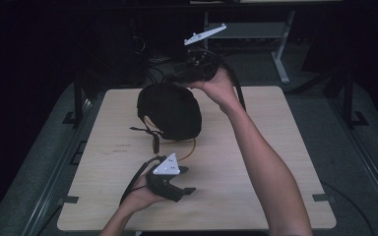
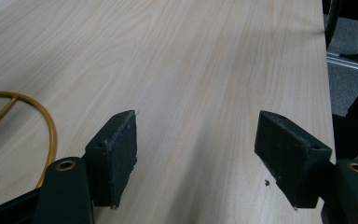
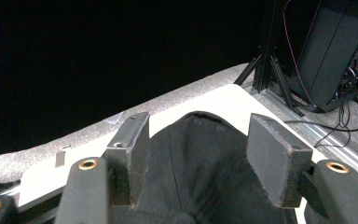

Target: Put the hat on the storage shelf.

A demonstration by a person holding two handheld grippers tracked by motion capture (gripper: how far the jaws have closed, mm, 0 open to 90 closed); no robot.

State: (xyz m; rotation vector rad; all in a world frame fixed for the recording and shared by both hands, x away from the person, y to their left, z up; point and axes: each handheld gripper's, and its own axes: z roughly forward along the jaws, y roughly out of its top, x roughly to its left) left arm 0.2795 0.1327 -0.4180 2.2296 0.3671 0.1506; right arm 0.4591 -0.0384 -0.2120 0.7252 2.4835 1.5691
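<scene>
A black cap (image 1: 170, 110) lies on the wooden table (image 1: 275, 123), left of centre toward the far side. A thin gold wire ring (image 1: 191, 149) pokes out from under its near edge and curves in at the left of the left gripper view (image 2: 49, 126). My right gripper (image 1: 177, 81) hovers at the cap's far edge, jaws apart. In the right gripper view the cap's crown (image 3: 196, 158) sits just below and between the spread jaws of the right gripper (image 3: 199, 123), with neither pad pressing on it. My left gripper (image 1: 186, 180) rests low near the front of the table, open over bare wood (image 2: 196, 126).
A black strap with a buckle (image 1: 145, 132) trails from the cap's left side. Beyond the table's far edge stand a metal frame leg (image 1: 280, 59) and dark equipment with cables (image 3: 335, 60). Grey carpet (image 1: 334, 147) surrounds the table.
</scene>
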